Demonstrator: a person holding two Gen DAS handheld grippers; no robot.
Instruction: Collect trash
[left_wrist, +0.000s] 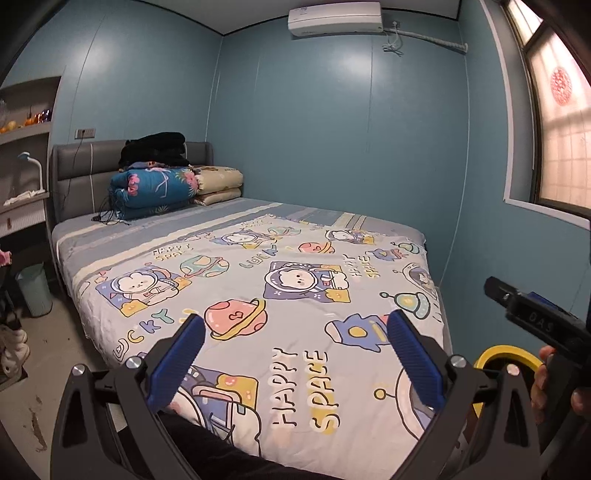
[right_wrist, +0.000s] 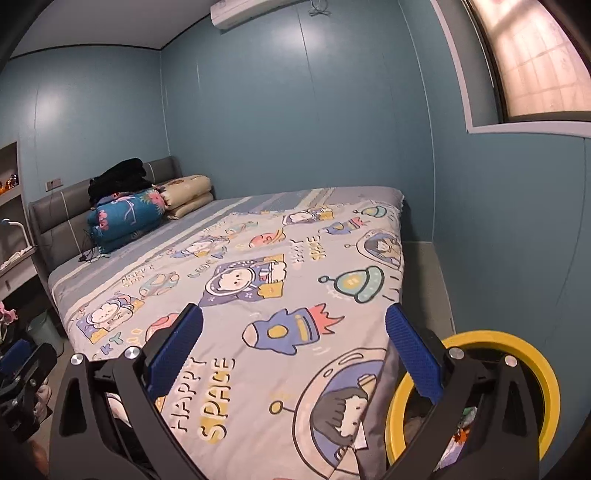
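both grippers' blue fingers (right_wrist: 177, 350) stand wide apart, holding nothing, left gripper (left_wrist: 295, 354) and right gripper (right_wrist: 293, 350) over the bed (left_wrist: 258, 280). beside it, the yellow-rimmed bin (right_wrist: 543, 373) holds light, crumpled trash (right_wrist: 461, 432), likely soft; pinch a loose edge. only the right view shows inside; the left shows just its rim.

Both wrist cameras look from the foot of the bed (left_wrist: 258, 266) toward its far headboard (left_wrist: 85, 162), tilted slightly down. The right view sits further right, near the yellow-rimmed bin (right_wrist: 546, 373); both share the cartoon bedspread (right_wrist: 258, 266).
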